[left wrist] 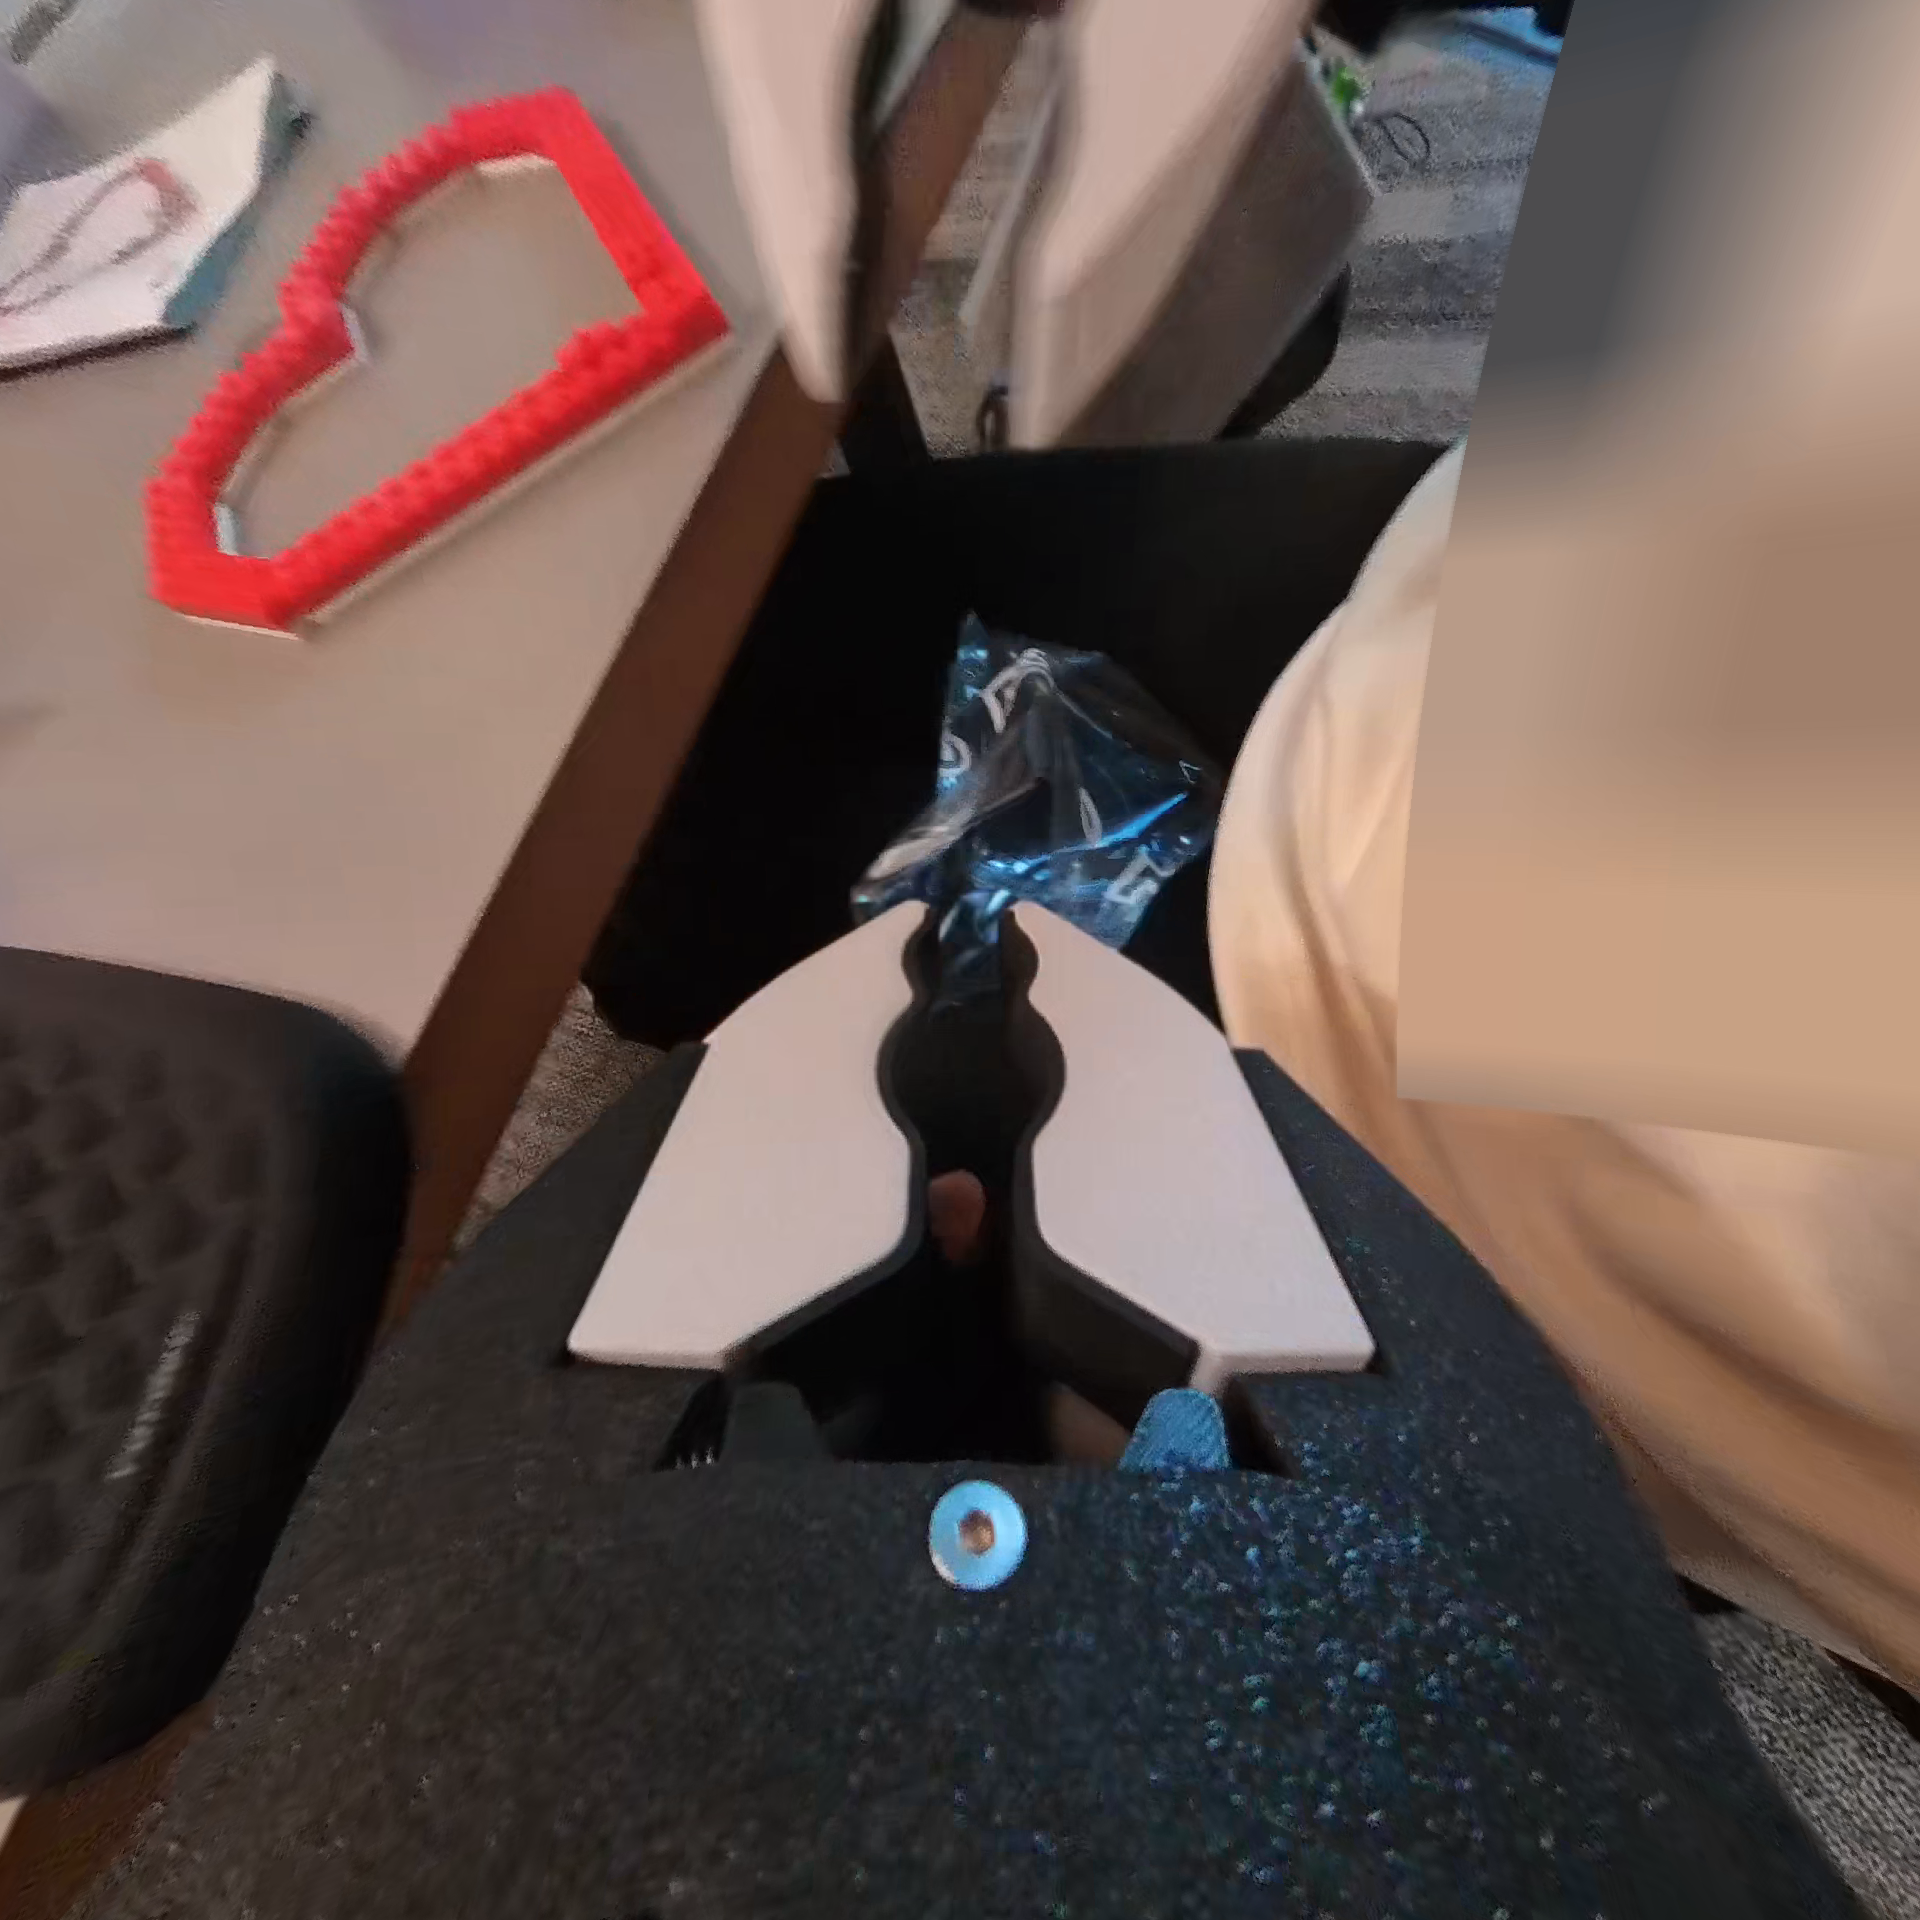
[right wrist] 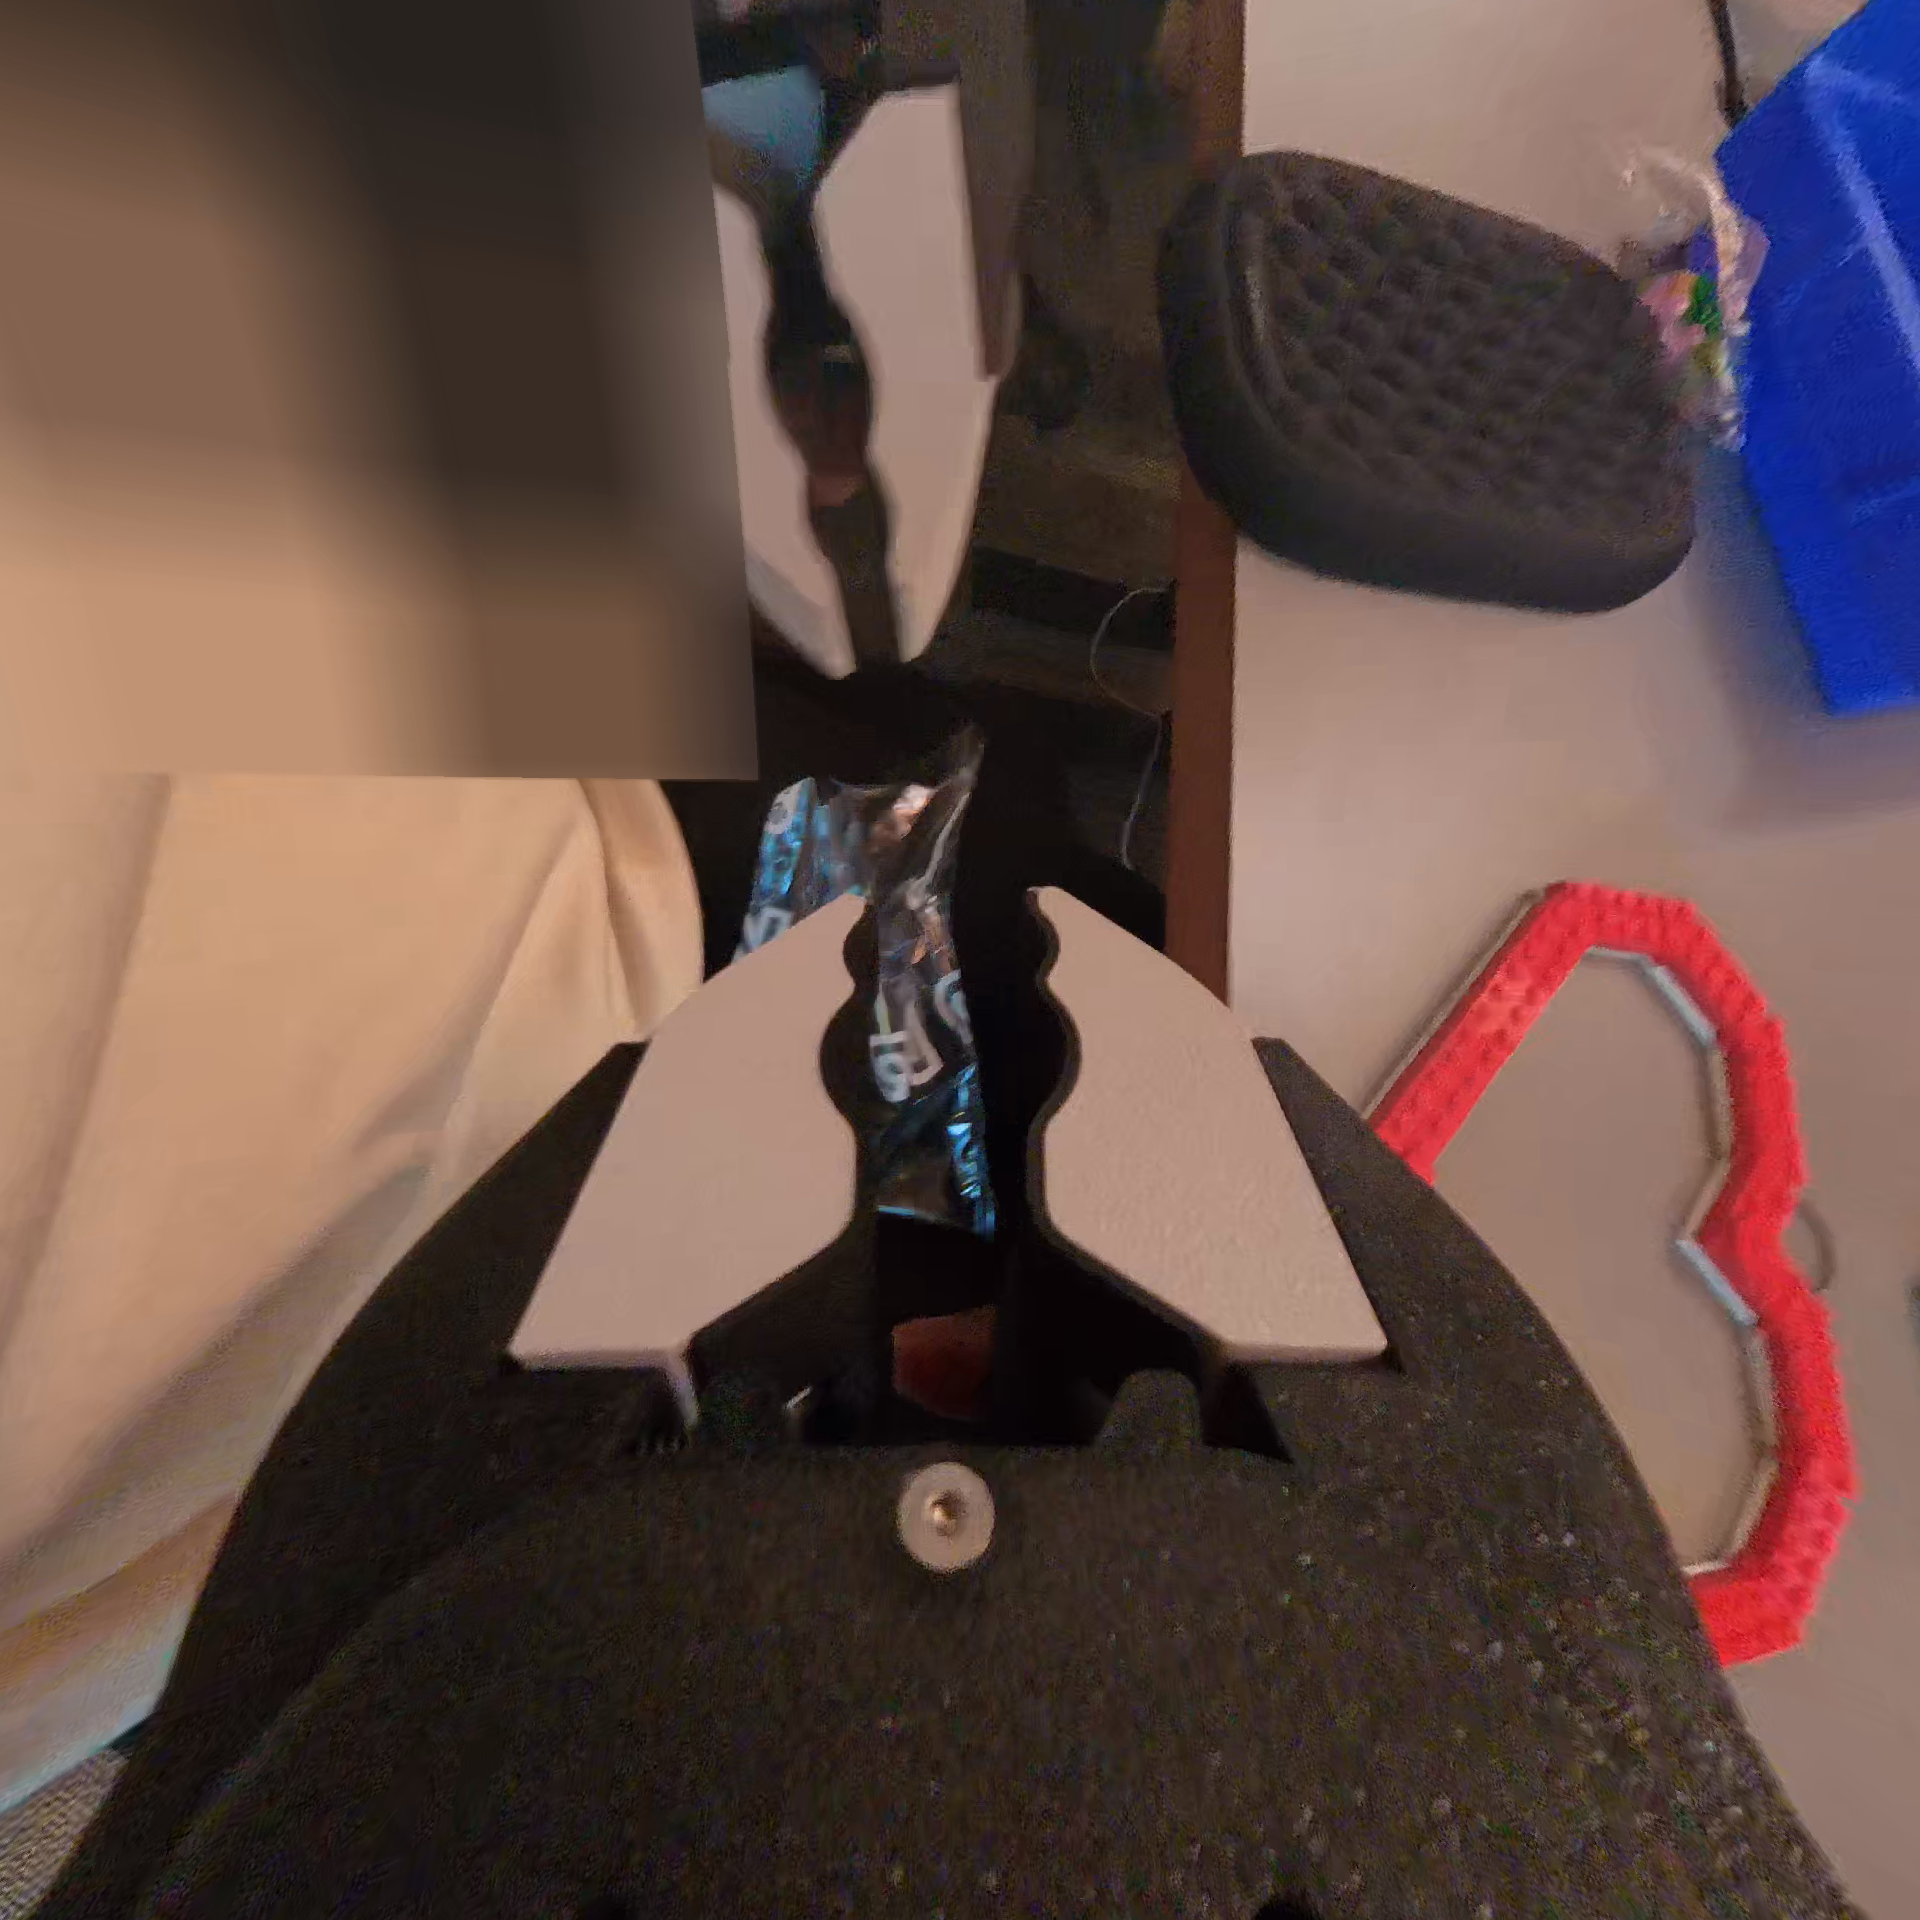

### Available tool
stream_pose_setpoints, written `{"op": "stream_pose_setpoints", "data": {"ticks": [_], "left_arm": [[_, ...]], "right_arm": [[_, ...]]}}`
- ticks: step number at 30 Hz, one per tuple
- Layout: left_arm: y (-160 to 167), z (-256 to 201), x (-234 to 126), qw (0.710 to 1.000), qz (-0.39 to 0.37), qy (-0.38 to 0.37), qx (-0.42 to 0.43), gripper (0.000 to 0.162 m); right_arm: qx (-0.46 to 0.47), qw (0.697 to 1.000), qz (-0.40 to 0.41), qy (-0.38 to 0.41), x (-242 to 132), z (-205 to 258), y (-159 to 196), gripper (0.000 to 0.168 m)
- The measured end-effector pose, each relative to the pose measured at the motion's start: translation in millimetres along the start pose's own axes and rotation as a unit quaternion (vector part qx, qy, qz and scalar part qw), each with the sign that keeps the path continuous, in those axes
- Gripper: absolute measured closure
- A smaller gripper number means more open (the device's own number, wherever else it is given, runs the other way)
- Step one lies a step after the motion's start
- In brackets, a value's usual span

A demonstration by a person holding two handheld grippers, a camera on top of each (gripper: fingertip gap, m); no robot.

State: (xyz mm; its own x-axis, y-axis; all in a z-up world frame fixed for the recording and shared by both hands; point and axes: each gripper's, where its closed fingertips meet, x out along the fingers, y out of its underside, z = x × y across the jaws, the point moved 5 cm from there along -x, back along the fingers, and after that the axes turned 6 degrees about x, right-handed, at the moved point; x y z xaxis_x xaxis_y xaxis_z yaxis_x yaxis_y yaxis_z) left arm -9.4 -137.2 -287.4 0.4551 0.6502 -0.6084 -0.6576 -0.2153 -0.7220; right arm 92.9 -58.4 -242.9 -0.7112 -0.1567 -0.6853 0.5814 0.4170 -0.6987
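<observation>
My left gripper (left wrist: pixel 971 914) is shut on the neck of a crumpled clear plastic bag with blue print (left wrist: pixel 1049 790) and holds it over a black bin (left wrist: pixel 810 727) beside the table. The bag also shows in the right wrist view (right wrist: pixel 925 1049), between the fingers of my right gripper (right wrist: pixel 951 899). That gripper is open, one finger on each side of the bag, the left finger (right wrist: pixel 727 1143) against it. The left gripper (right wrist: pixel 873 644) shows farther off there, pinching the bag's other end. A red heart-shaped brick frame (left wrist: pixel 416 353) (right wrist: pixel 1756 1195) lies on the table.
A grey table (left wrist: pixel 312 810) with a brown edge (right wrist: pixel 1205 623) carries a black wrist rest (right wrist: pixel 1434 384) (left wrist: pixel 156 1299), a blue bin (right wrist: pixel 1839 416), a small bag of coloured pieces (right wrist: pixel 1704 291) and a paper booklet (left wrist: pixel 125 239). A person in beige clothing (left wrist: pixel 1507 1299) (right wrist: pixel 312 1143) is close by.
</observation>
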Motion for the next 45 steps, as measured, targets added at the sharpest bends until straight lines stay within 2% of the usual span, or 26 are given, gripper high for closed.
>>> {"op": "stream_pose_setpoints", "data": {"ticks": [1,3,6,12,14,18,22,24,25,29,31,33,35,40,45], "left_arm": [[2,-5,3,1.000,0.006,-0.004,0.008,0.150],[6,-12,13,0.999,0.022,-0.023,0.032,0.147],[8,-16,26,0.996,0.042,-0.041,0.061,0.147],[-10,-22,40,0.996,0.008,-0.006,0.083,0.149],[-18,-24,45,0.995,-0.005,-0.002,0.097,0.150],[-40,-33,54,0.992,-0.033,0.010,0.123,0.149],[-50,-47,65,0.988,-0.029,0.022,0.148,0.148],[-47,-49,65,0.986,-0.011,0.006,0.169,0.145],[-43,-48,63,0.985,0.001,0.001,0.172,0.146],[-31,-33,39,0.995,-0.005,-0.010,0.097,0.150],[-23,-19,25,0.998,0.001,-0.031,0.059,0.151],[-14,-14,22,0.999,0.019,-0.030,0.030,0.146],[-11,-17,33,0.999,0.028,-0.018,0.010,0.144],[11,-23,70,0.992,0.115,-0.001,-0.050,0.133],[29,-29,90,0.977,0.141,0.008,-0.157,0.150]], "right_arm": [[0.003,1.000,0.007,0.005,4,-6,-6,0.141],[0.055,0.998,0.031,-0.020,18,-16,-18,0.138],[0.149,0.978,0.119,-0.085,45,-20,-24,0.134],[0.177,0.961,0.202,-0.066,74,-22,-22,0.137],[0.192,0.956,0.218,-0.044,72,-28,-12,0.138],[0.226,0.942,0.244,-0.045,64,-21,5,0.128],[0.183,0.942,0.278,-0.043,59,-10,11,0.137],[0.168,0.946,0.276,-0.042,41,-14,11,0.131],[0.168,0.950,0.261,-0.035,28,-19,9,0.137],[0.187,0.966,0.176,-0.033,-16,-13,9,0.140],[0.200,0.969,0.143,-0.020,-12,4,9,0.135],[0.192,0.970,0.147,-0.016,3,30,18,0.124],[0.164,0.972,0.163,0.031,16,38,33,0.111],[0.202,0.966,0.145,0.065,38,41,47,0.104],[0.219,0.961,0.148,0.085,64,36,66,0.102]]}}
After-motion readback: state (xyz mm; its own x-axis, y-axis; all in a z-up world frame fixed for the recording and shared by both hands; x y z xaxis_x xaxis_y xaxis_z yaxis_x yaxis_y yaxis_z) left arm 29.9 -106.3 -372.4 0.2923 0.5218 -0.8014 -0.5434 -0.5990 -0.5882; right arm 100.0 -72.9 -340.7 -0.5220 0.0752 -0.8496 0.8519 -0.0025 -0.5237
